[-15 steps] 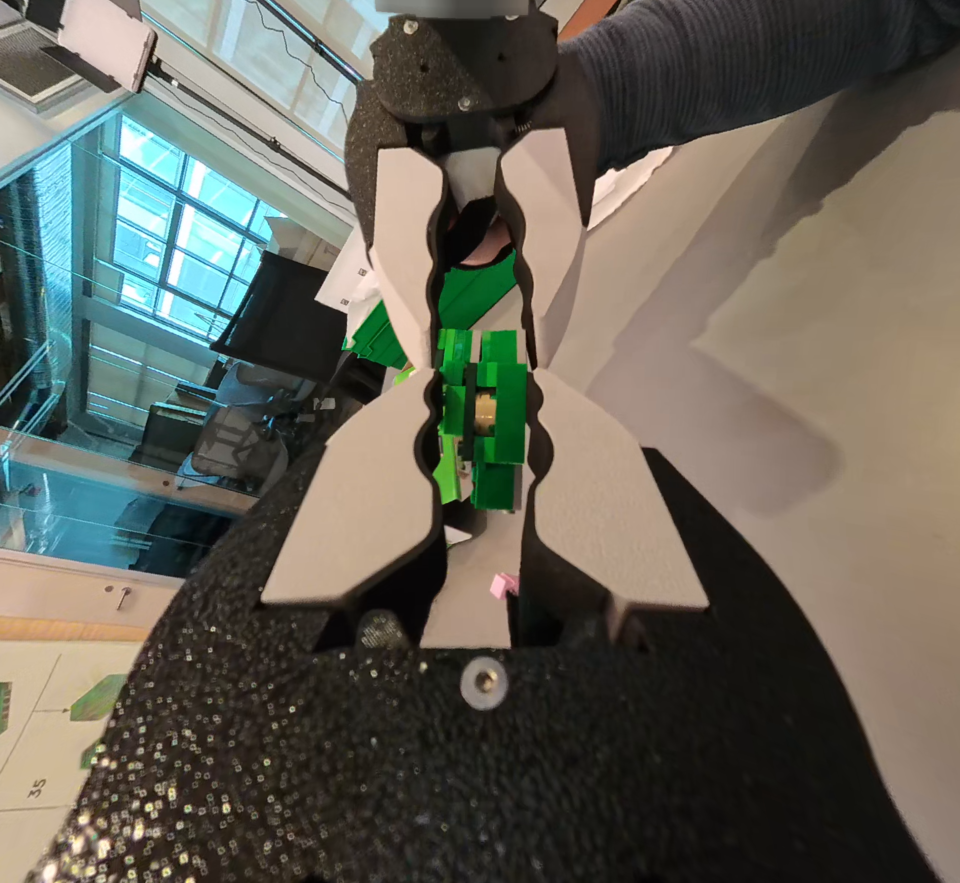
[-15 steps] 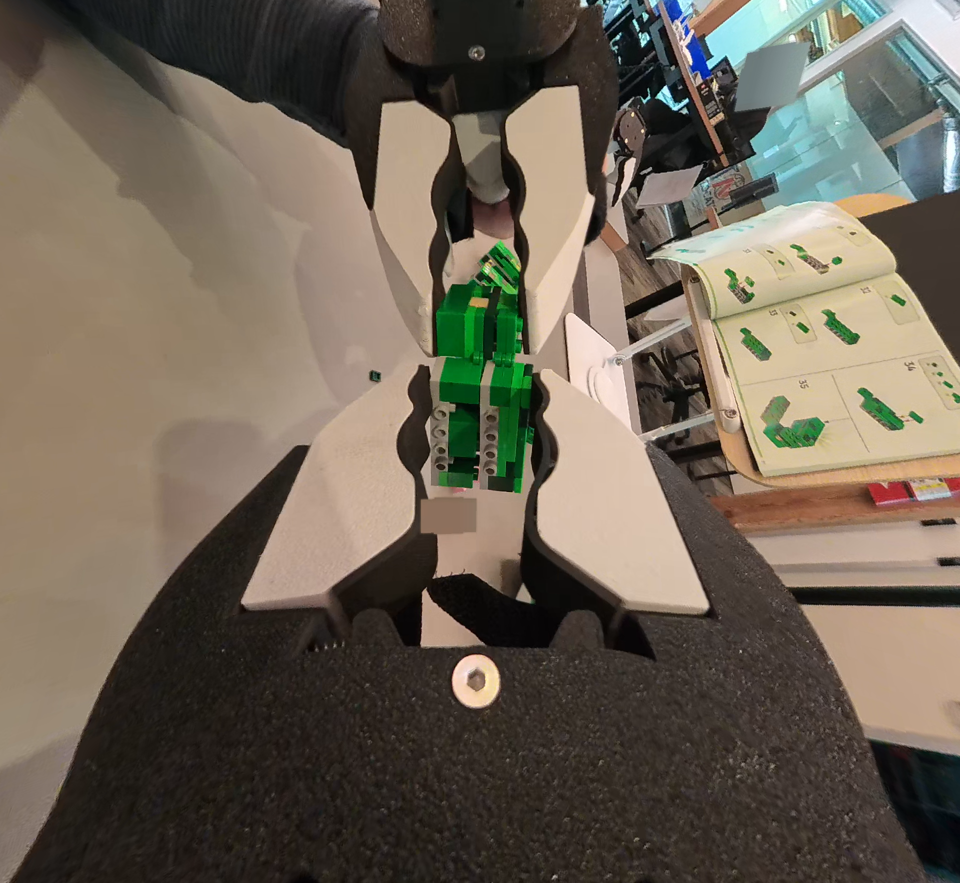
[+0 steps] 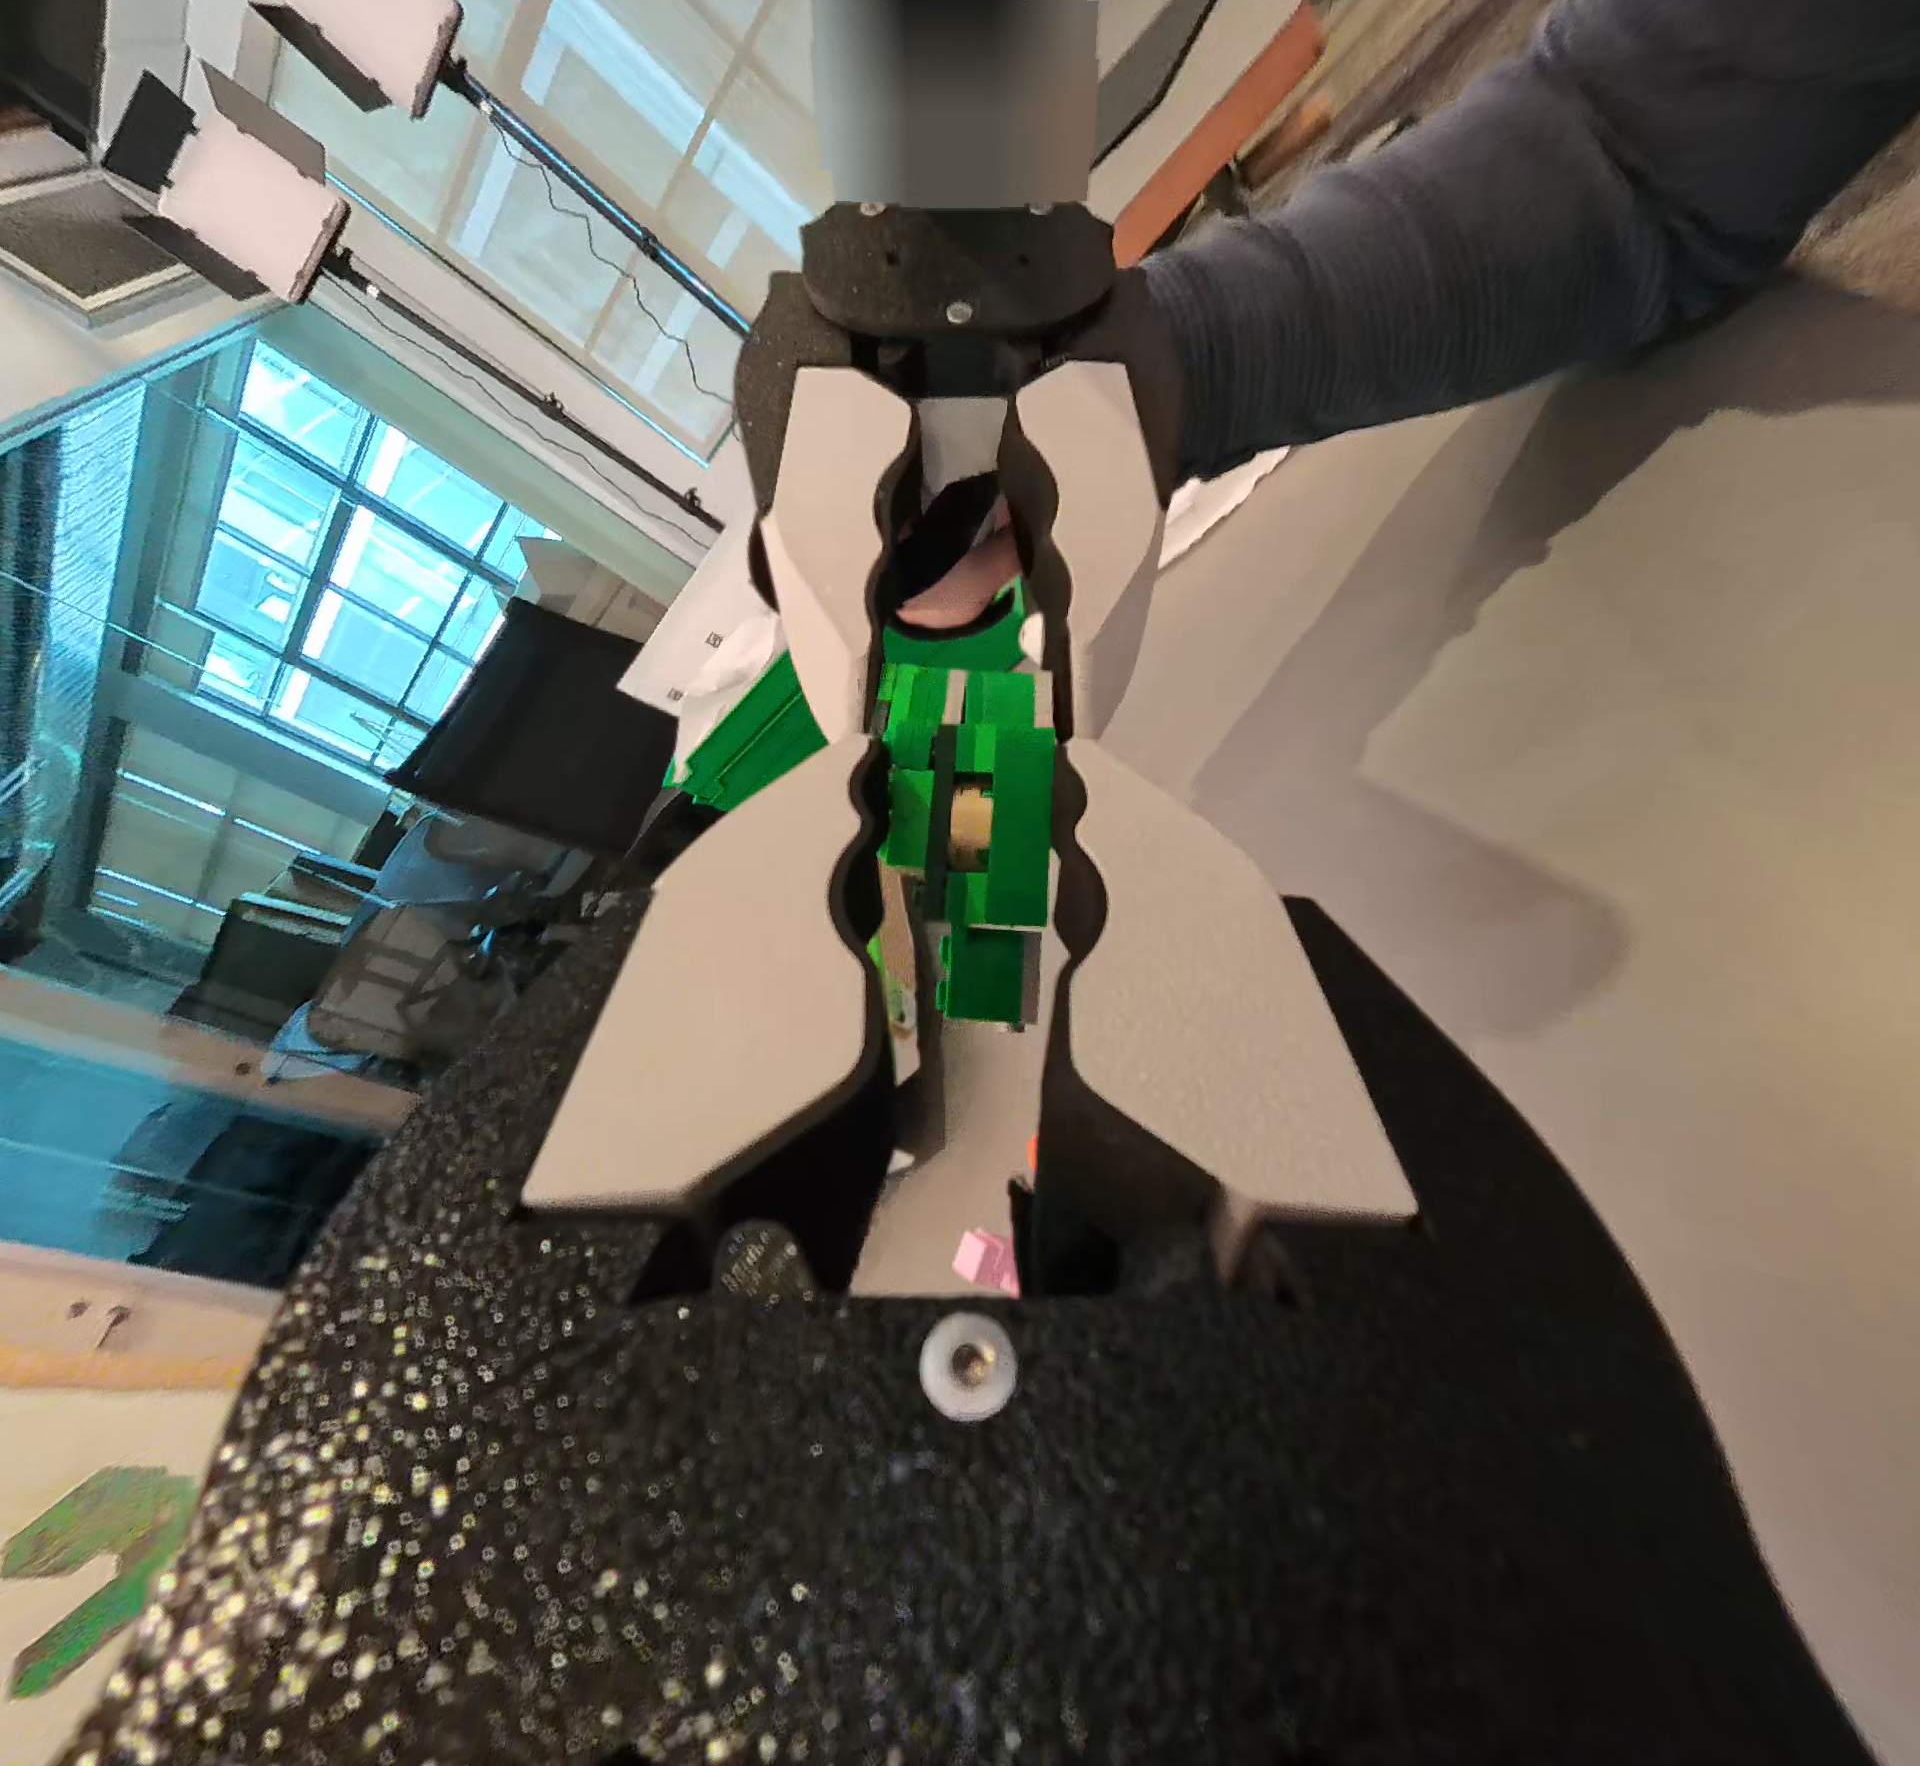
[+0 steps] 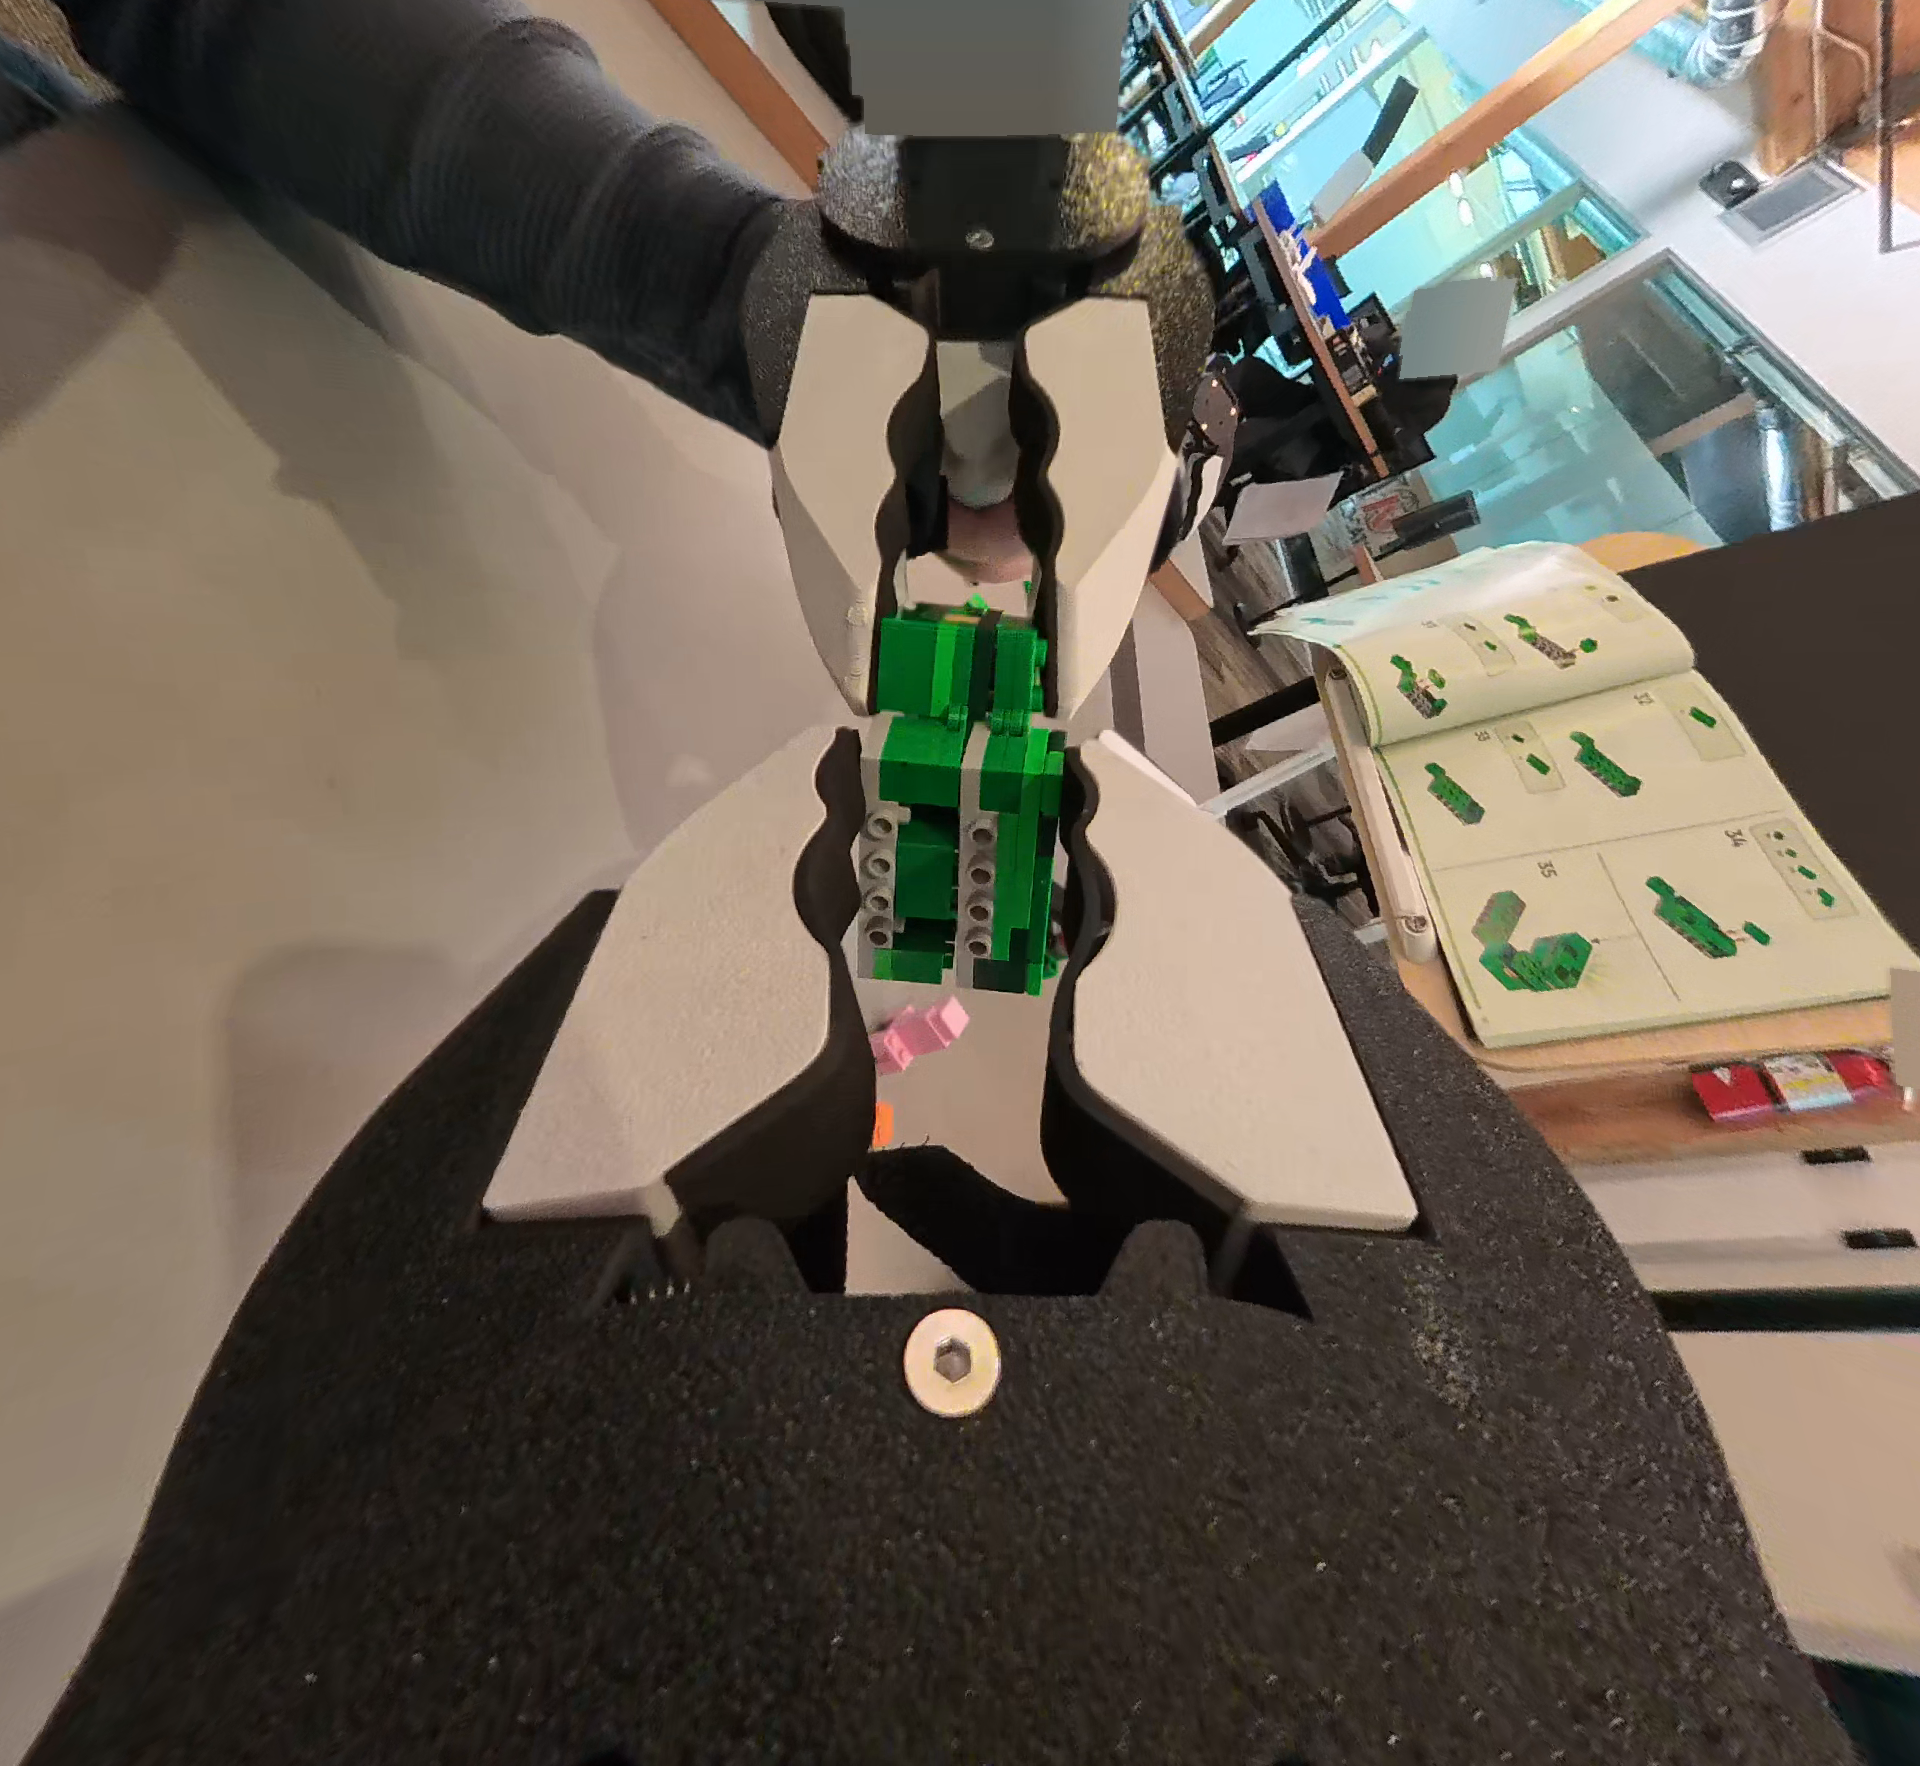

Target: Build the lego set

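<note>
Two hand-held grippers are meeting tip to tip in the left wrist view: the left hand-held gripper (image 3: pixel 961 843) is reaching up from the bottom and the right hand-held gripper (image 3: pixel 961 677) is pointing down from the top, and both are clamping one green lego assembly (image 3: pixel 982 843) between narrowed fingers, above the pale tabletop (image 3: pixel 1558 677). One tan round part is showing inside the green bricks. One small pink brick (image 3: pixel 985 1259) is lying on the tabletop near the base of the left fingers, and one dark blue sleeve (image 3: pixel 1507 210) is running off to the upper right. Behind, two rectangular light panels (image 3: pixel 312 54) are hanging on poles in front of large windows, and more green pieces (image 3: pixel 748 740) are lying farther off. In the right wrist view, the right hand-held gripper (image 4: pixel 961 843) is gripping the same assembly (image 4: pixel 956 864) low down, where two grey beams with holes are facing the camera, while the left hand-held gripper (image 4: pixel 966 656) is pinching its upper end. One pink brick (image 4: pixel 920 1036) is lying just below the assembly. One open instruction booklet (image 4: pixel 1621 833) is resting on a wooden board to the right, with glass partitions and wooden beams of an office behind it.
</note>
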`<act>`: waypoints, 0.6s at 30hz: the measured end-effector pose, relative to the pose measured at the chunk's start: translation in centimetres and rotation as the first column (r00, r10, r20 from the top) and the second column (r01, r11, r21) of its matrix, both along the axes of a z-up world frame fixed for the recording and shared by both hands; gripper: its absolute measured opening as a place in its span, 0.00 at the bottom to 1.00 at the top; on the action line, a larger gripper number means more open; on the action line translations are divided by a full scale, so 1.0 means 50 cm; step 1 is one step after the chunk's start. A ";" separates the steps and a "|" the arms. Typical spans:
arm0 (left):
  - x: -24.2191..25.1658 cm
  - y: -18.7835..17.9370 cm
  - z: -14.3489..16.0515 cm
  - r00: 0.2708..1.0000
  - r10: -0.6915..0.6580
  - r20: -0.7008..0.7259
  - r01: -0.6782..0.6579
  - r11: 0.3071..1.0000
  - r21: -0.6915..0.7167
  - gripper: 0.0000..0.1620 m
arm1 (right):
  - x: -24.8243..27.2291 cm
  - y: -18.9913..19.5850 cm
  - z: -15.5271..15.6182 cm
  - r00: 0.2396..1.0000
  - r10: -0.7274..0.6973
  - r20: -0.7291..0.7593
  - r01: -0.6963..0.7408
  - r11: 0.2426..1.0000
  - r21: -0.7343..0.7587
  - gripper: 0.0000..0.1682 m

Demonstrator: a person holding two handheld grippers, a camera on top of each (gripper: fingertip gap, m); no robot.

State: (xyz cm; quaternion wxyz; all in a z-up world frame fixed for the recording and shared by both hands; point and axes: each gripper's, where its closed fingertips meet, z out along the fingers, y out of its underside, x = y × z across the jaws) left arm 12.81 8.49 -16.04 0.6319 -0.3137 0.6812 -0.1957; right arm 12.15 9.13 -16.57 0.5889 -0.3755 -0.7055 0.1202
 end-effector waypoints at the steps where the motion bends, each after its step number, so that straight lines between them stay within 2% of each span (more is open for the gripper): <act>1: -0.001 -0.001 0.002 1.000 -0.008 0.009 0.008 1.000 -0.008 0.18 | -0.001 -0.001 0.002 1.000 -0.006 0.002 0.006 1.000 0.007 0.21; 7: -0.008 -0.001 0.011 0.999 -0.033 0.042 0.035 0.998 -0.048 0.18 | -0.006 0.003 0.009 0.990 -0.120 0.068 0.119 0.993 0.029 0.21; 12: 0.000 0.000 0.015 0.999 0.017 0.042 -0.018 0.999 0.033 0.21 | -0.002 0.012 0.005 0.961 -0.236 0.147 0.221 0.969 0.110 0.21; 18: 0.003 0.014 0.000 0.992 0.114 -0.053 -0.108 0.988 0.107 0.20 | 0.001 0.019 -0.002 0.945 -0.275 0.177 0.256 0.959 0.119 0.21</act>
